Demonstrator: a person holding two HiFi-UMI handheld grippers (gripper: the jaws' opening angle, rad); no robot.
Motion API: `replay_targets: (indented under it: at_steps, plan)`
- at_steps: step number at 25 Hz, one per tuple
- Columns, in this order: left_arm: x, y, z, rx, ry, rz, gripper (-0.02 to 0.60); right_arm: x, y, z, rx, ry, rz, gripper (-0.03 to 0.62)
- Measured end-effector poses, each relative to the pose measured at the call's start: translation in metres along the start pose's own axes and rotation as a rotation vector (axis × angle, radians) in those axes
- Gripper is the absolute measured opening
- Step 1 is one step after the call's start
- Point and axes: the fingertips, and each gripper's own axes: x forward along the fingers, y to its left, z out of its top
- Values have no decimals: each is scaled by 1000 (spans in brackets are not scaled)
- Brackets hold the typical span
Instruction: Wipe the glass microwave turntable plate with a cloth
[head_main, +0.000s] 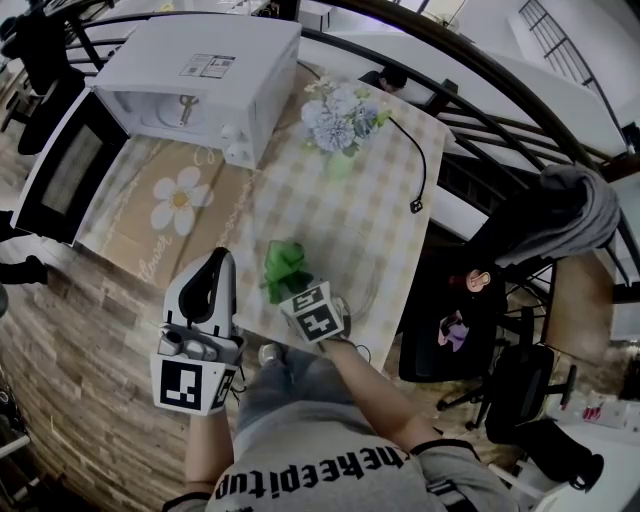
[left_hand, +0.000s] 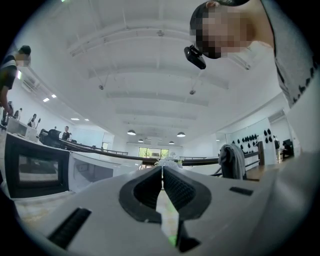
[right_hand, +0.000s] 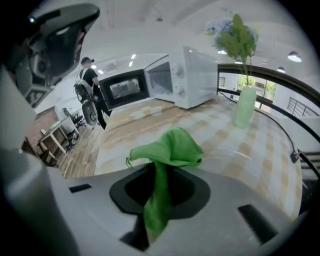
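**One glass plate (head_main: 368, 300), one green cloth (head_main: 283, 265), two grippers on a checked table (head_main: 370, 215)**

Item 1, glass plate. It lies flat on the table near the edge closest to the person. It is clear, and shows only as a faint curved rim in the head view and as a thin bright arc (right_hand: 235, 153) in the right gripper view. It sits at about 3 o'clock from the cloth, just beside the right gripper (head_main: 292, 285). Whether the cloth touches it cannot be told.

Item 2, cloth. It is bunched and pinched between the right gripper's jaws, which are closed on its middle. A loose fold stands up past the fingertips and a tail hangs back between them.

Item 3, right gripper. It is over the near table edge and points toward 11 o'clock.

Item 4, left gripper (head_main: 220, 258). It is at 8 o'clock from the cloth, off the table's side over the wood floor. Its pads meet at the tip and hold nothing.

Item 5, surroundings. A white microwave (head_main: 200, 75) stands at 11 o'clock on the far corner, with its dark door (head_main: 65, 170) swung open. A vase of pale flowers (head_main: 340, 120) is at 12 o'clock. A black cable (head_main: 420, 170) lies at 1 o'clock, running to the table's right edge. A chair draped with grey clothing (head_main: 575, 205) stands at 3 o'clock, well apart from the table.
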Motion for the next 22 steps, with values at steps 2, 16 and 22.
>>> replay_targets:
  at_steps: [2, 16, 22]
  plan:
    - [0, 1, 0, -1, 2, 2, 11, 7, 3, -6, -55, 13, -5, 61]
    - [11, -7, 1, -6, -4, -32, 11, -16, -47, -25, 65, -4, -79, 61]
    - [18, -17, 2, -6, -8, -57, 11, -34, -88, -39, 136, -13, -156, 61]
